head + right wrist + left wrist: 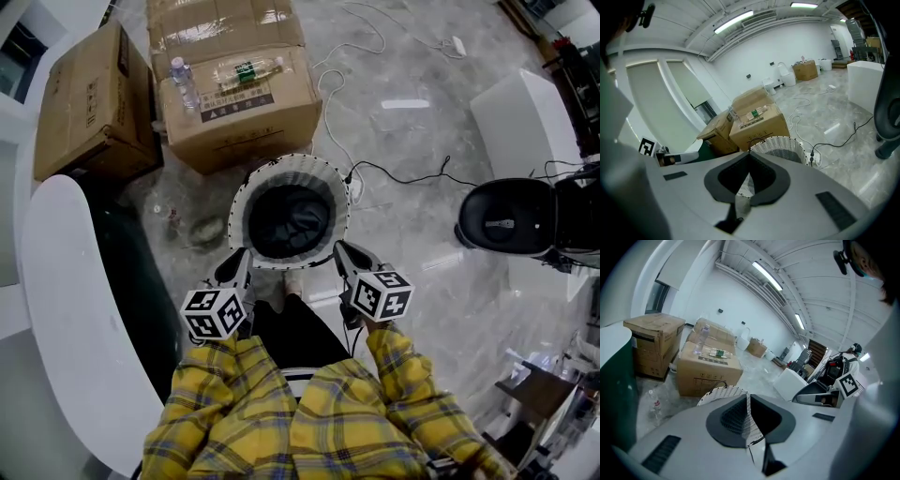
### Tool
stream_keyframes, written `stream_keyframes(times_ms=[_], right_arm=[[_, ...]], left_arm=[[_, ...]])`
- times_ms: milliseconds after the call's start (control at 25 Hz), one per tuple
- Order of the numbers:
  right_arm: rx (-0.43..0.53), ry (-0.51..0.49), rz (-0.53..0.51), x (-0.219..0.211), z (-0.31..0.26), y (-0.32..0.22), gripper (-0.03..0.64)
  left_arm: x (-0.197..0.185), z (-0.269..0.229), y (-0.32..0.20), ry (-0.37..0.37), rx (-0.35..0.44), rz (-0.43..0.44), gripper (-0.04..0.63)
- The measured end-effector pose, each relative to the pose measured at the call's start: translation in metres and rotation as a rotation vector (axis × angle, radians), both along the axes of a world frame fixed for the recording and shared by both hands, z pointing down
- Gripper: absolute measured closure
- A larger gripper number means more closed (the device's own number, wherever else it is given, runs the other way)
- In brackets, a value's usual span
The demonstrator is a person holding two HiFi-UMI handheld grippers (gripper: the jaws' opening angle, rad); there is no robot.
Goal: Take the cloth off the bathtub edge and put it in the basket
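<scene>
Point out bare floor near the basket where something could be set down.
Bare floor lies between the basket and the black seat, below the cable. Crowded: boxes behind the basket, litter toward the bathtub.

The grey marble floor is carrying a white woven basket, with cardboard boxes sitting just beyond the basket and the bathtub standing at its left.

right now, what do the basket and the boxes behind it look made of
The basket looks like white woven wicker or plastic weave, matte: ribbed lattice wall. The boxes look like dull brown cardboard, with shiny tape on them.
</scene>
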State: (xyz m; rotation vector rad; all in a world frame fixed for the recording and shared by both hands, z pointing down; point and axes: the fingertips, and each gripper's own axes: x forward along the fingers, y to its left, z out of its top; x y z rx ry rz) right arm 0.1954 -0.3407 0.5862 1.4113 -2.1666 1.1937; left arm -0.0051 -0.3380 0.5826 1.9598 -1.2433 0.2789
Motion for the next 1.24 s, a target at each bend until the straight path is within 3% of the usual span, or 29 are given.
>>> stream_keyframes(times_ms=[640, 1240], right_arm=[[0.047, 0.002, -0.035, -0.014, -0.018, -0.005, 0.591], [0.057, 0.014, -0.022, 0.002, -0.011, -0.007, 0.591]], left_arm=[[-0.006, -0.013, -0.004, -0.040, 0.039, -0.026, 0.557], [-0.005, -0.008, -0.001, -0.055, 0.034, -0.039, 0.557]])
